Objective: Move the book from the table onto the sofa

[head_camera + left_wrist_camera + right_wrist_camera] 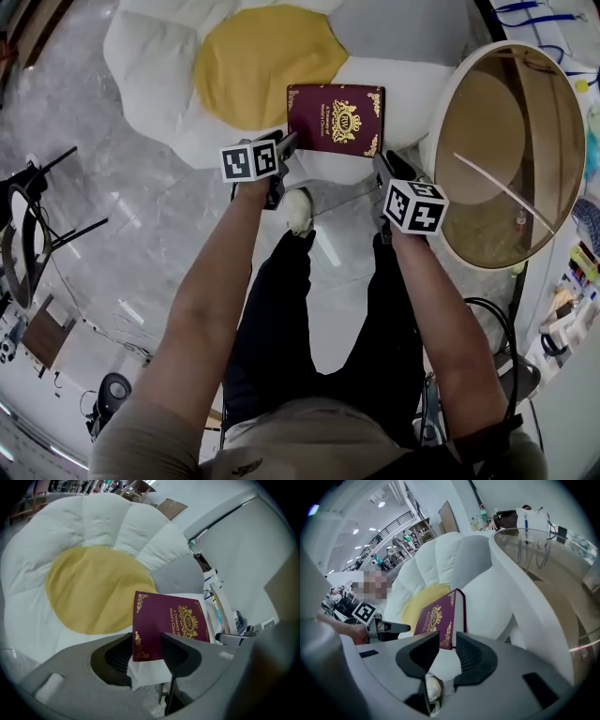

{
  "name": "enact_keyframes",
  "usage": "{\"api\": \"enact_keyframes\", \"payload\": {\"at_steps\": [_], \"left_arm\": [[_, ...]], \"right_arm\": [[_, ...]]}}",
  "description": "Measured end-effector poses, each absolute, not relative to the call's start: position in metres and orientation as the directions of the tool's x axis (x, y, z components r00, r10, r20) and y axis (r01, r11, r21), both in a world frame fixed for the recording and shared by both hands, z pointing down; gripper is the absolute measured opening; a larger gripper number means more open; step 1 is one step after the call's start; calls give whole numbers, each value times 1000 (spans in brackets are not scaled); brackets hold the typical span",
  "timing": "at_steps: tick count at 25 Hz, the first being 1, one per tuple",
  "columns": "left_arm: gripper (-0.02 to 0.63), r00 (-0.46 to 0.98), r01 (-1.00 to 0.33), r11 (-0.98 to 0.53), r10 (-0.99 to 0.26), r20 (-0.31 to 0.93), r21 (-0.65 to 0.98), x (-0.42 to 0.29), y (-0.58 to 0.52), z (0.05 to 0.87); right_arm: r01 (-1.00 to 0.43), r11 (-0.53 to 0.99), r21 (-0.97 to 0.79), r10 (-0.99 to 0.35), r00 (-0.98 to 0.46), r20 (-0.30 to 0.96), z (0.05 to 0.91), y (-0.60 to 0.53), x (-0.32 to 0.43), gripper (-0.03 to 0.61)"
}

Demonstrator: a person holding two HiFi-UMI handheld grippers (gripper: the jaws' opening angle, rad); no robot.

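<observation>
A maroon book (pixel 336 119) with gold ornament lies flat on a white petal of the flower-shaped sofa (pixel 150 56), beside its yellow centre (pixel 258 61). My left gripper (pixel 284 150) sits at the book's near left corner and my right gripper (pixel 382 167) at its near right corner. In the left gripper view the book (pixel 171 620) has its near corner in the gap of that gripper (pixel 146 635); the jaws stand apart and do not press it. The right gripper (pixel 447 633) is likewise open around a corner of the book (pixel 438 618).
A round white table (pixel 441 122) with a glass top stands close on the right of the sofa. The person's shoe (pixel 298 208) rests on the marble floor just below the sofa edge. A black stand (pixel 28 225) is at far left, cables at lower right.
</observation>
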State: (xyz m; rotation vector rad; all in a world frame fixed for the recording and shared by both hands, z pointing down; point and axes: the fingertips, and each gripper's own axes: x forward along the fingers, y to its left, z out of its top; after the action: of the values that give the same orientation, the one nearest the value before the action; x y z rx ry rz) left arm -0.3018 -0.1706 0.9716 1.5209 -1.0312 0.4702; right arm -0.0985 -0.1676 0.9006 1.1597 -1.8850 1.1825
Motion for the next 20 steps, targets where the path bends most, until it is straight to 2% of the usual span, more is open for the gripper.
{"api": "enact_keyframes", "payload": {"at_steps": [4, 10, 15, 20], "left_arm": [[166, 525, -812, 74, -343, 779, 579, -311, -163, 950], [164, 540, -806, 45, -352, 764, 590, -305, -148, 892], [163, 548, -805, 12, -368, 751, 593, -296, -132, 837], [78, 561, -793, -20, -412, 718, 609, -278, -118, 772]], "right_arm": [[-890, 229, -395, -326, -452, 830, 882, -159, -107, 100], [-857, 294, -422, -286, -501, 817, 838, -144, -111, 39], [-819, 354, -453, -251, -549, 797, 791, -130, -110, 21], [-780, 412, -470, -225, -587, 778, 743, -112, -99, 14]]}}
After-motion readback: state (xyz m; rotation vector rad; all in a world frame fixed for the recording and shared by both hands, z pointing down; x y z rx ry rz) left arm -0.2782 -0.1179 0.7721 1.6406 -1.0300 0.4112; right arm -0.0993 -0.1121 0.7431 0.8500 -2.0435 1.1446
